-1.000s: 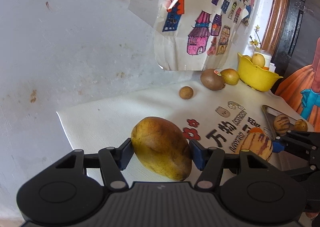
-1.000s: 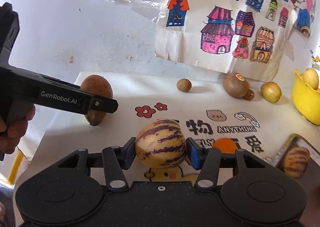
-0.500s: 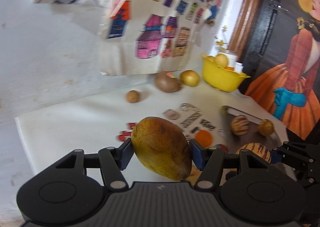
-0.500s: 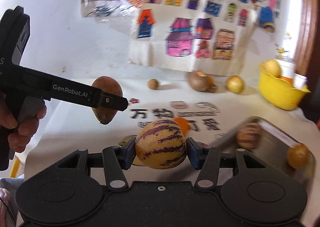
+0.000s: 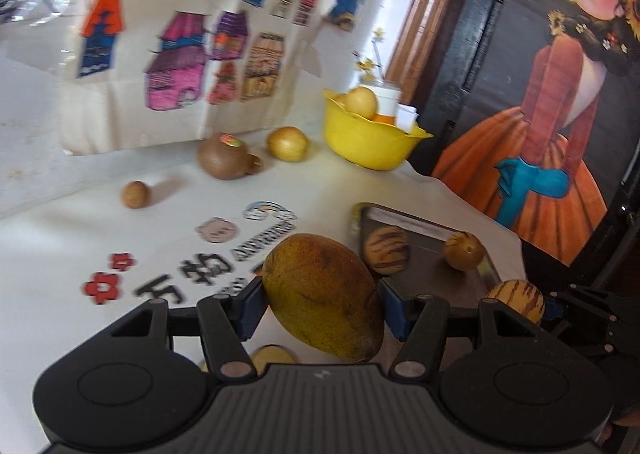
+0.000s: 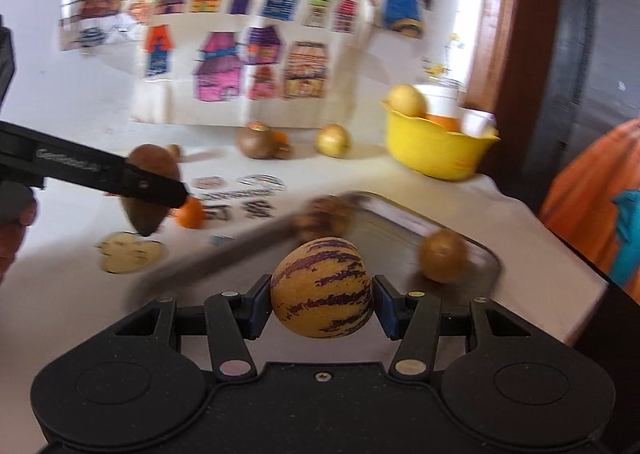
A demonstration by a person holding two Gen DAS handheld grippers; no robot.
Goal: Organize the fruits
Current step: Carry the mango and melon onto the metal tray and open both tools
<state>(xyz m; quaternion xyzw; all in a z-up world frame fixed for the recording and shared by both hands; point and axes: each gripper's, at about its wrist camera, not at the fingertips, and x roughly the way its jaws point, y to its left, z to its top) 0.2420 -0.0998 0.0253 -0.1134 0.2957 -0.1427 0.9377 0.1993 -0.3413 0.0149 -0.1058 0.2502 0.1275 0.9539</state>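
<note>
Left gripper [image 5: 322, 304] clamped across mid-body of mango [image 5: 324, 296], carried clear of white tablecloth [image 5: 72, 254]. Right gripper [image 6: 322, 304] clamped on striped melon [image 6: 322, 288] at widest girth, just short of metal tray [image 6: 476, 250]. Tray ahead of both, already holding one striped fruit [image 5: 386, 250] and one small round fruit [image 5: 464, 252]. Yellow bowl [image 5: 368, 142] beyond tray, well apart. Mango judged heaviest, smooth-skinned, bruisable; hold at middle, moderate pressure. Melon judged firm, round, prone to roll on release; set down gently. Loose brown fruit [image 5: 222, 158], yellow fruit [image 5: 288, 144], small nut-like fruit [image 5: 135, 194] farther ahead.
</note>
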